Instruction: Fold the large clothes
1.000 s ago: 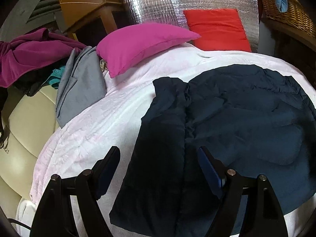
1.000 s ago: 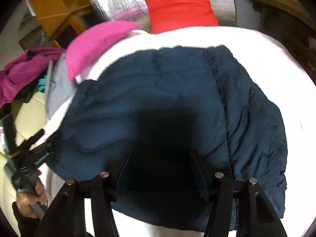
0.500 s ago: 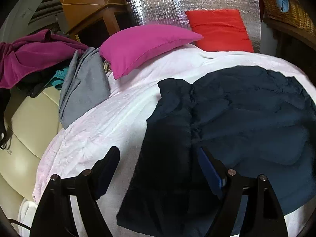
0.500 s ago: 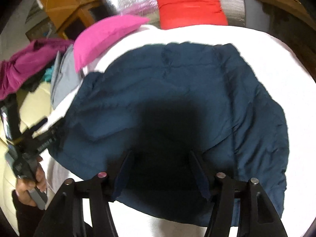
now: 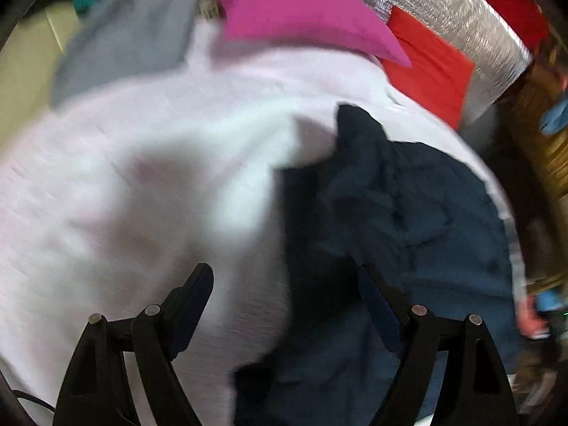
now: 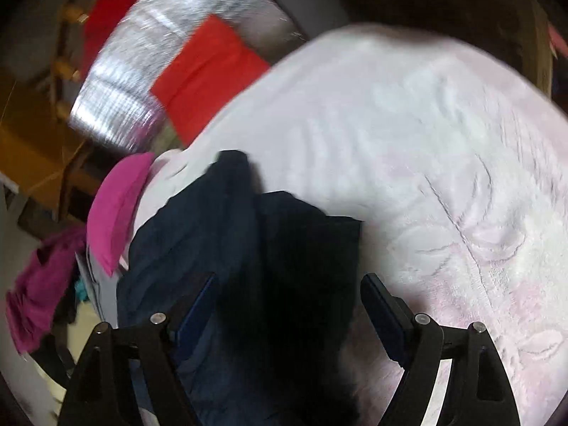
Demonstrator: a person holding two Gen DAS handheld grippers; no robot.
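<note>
A dark navy padded jacket (image 5: 408,220) lies on a white-pink bedspread (image 5: 142,184). In the left wrist view it fills the right half, and my left gripper (image 5: 284,284) hangs open and empty over its left edge. In the right wrist view the jacket (image 6: 227,248) lies at lower left, and my right gripper (image 6: 287,291) is open and empty above its right edge, where a folded flap shows. Both views are blurred by motion.
A magenta pillow (image 5: 301,10) and a red pillow (image 5: 426,67) lie at the head of the bed against a silver foil panel (image 5: 461,25). A grey garment (image 5: 135,35) lies at the left. A maroon cloth pile (image 6: 42,284) lies beside the bed.
Both grippers have swung apart and tilted: the left view now looks over the jacket's left edge, the right view over its right edge. Both stay open. The jacket looks more bunched.
</note>
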